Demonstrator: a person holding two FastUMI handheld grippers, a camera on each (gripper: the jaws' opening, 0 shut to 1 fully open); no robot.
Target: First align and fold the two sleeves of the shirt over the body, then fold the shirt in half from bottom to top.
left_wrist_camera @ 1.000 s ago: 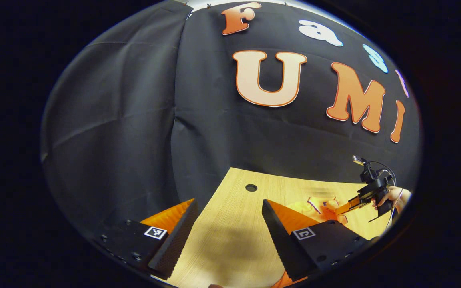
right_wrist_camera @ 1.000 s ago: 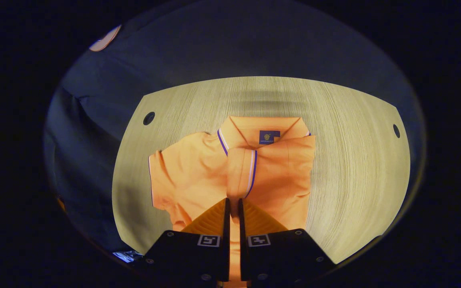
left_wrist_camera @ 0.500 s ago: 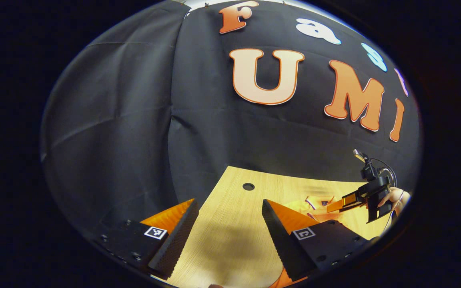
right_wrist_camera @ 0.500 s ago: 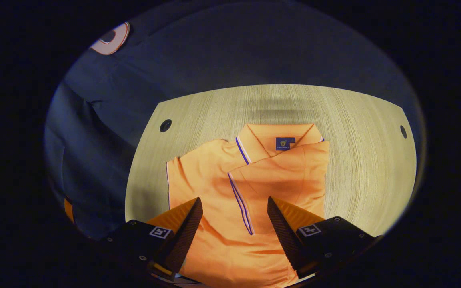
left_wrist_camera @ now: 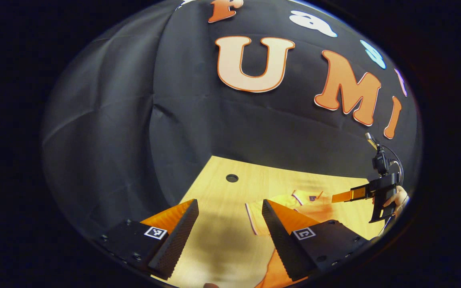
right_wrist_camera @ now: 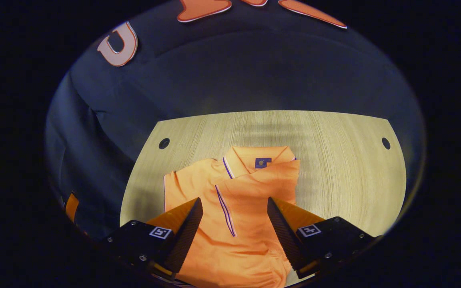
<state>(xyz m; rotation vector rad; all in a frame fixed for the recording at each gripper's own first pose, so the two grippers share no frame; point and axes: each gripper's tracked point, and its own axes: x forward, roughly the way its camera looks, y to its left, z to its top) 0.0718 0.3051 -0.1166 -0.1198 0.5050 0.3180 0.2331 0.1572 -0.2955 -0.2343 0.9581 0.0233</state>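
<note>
An orange polo shirt (right_wrist_camera: pixel 238 224) lies on the wooden table (right_wrist_camera: pixel 334 160), collar away from me. Its right sleeve lies folded over the body, the striped cuff edge (right_wrist_camera: pixel 225 210) running down the middle. The other sleeve (right_wrist_camera: pixel 178 184) is spread out flat to the left. My right gripper (right_wrist_camera: pixel 234 208) hangs open above the shirt's body, holding nothing. In the left gripper view my left gripper (left_wrist_camera: pixel 229 210) is open over the bare table (left_wrist_camera: pixel 222 240) at the shirt's (left_wrist_camera: pixel 294 200) left side. The right gripper (left_wrist_camera: pixel 348 196) shows farther off there, a hand (left_wrist_camera: pixel 396 199) holding it.
Black cloth walls (right_wrist_camera: pixel 234 76) close off the table's far and left sides. Round cable holes sit near the table's far corners, one at the left (right_wrist_camera: pixel 164 143) and one at the right (right_wrist_camera: pixel 385 143). Bare wood (right_wrist_camera: pixel 342 192) lies right of the shirt.
My right gripper was shut on the sleeve's cuff, opened, let it drop onto the body, and has drawn back and up. My left gripper has shifted slightly; more shirt shows beside it.
</note>
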